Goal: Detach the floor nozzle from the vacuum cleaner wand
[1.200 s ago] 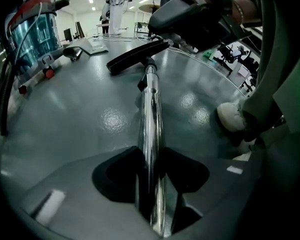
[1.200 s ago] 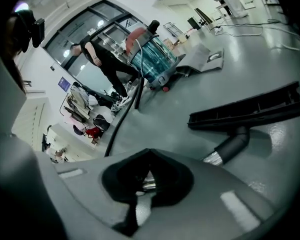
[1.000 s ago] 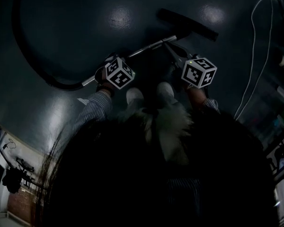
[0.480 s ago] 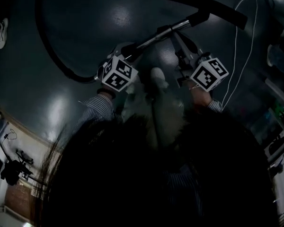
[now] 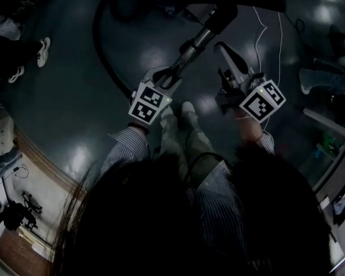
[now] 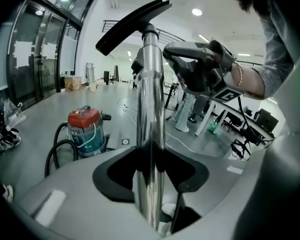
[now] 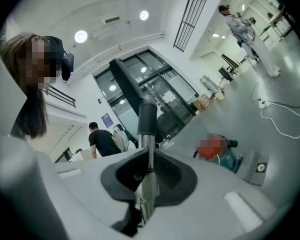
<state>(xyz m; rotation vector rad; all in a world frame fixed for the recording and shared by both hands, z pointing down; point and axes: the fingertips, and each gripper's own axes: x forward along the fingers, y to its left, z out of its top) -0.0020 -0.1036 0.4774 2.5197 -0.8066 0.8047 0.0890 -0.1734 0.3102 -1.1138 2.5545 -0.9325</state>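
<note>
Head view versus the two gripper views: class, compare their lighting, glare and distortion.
Head view: dim and underexposed, with lamp glare as pale patches on the glossy floor. Left gripper view: bright, fisheye-bent, with reflections streaking the chrome wand. Right gripper view: equally bright and wide-angle, with a dark vignette round the rim.

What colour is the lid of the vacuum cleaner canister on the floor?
The lid is red; the left gripper view shows it best.
</note>
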